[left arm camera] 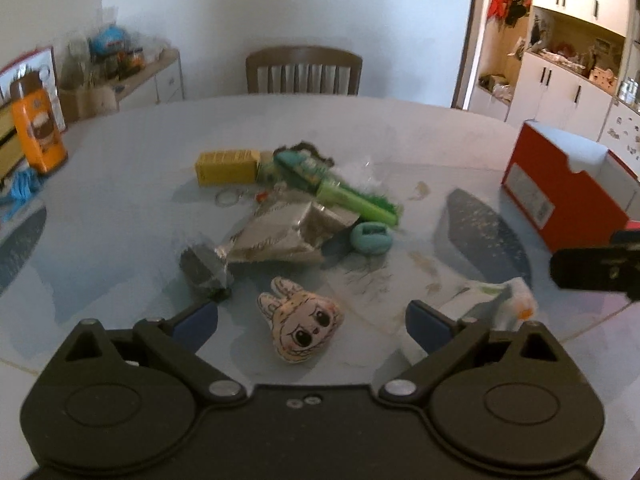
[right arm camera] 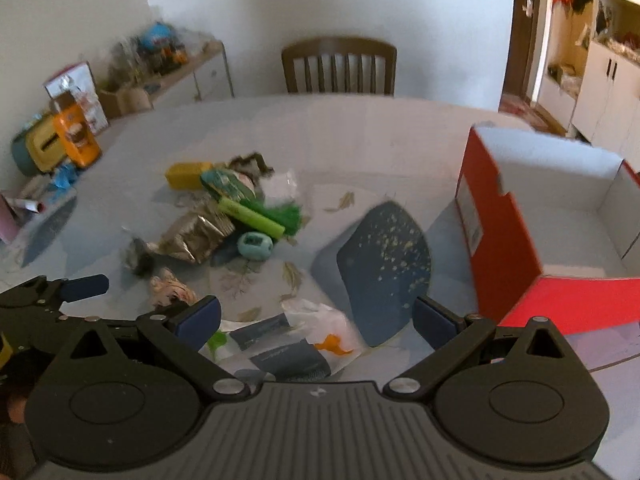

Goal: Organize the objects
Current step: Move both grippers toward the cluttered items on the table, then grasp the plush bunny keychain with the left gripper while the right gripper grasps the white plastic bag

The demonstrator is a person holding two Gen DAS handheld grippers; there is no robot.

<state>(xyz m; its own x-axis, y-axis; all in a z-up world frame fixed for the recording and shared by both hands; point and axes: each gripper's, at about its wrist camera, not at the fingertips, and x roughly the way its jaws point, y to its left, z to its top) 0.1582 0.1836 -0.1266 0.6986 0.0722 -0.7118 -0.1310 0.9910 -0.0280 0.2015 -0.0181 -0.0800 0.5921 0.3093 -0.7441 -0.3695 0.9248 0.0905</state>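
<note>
- Your left gripper [left arm camera: 312, 316] hangs with jaws spread wide, empty, over the bunny toy [left arm camera: 300, 330] on the table [left arm camera: 120, 208].
- Your right gripper [right arm camera: 316, 320] is spread too, above a white packet [right arm camera: 288, 340].
- The red box [right arm camera: 500, 232] stands open, right of the clutter pile.

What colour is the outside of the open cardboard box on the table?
Red, with a white inside; the box shows best in the right wrist view.
</note>
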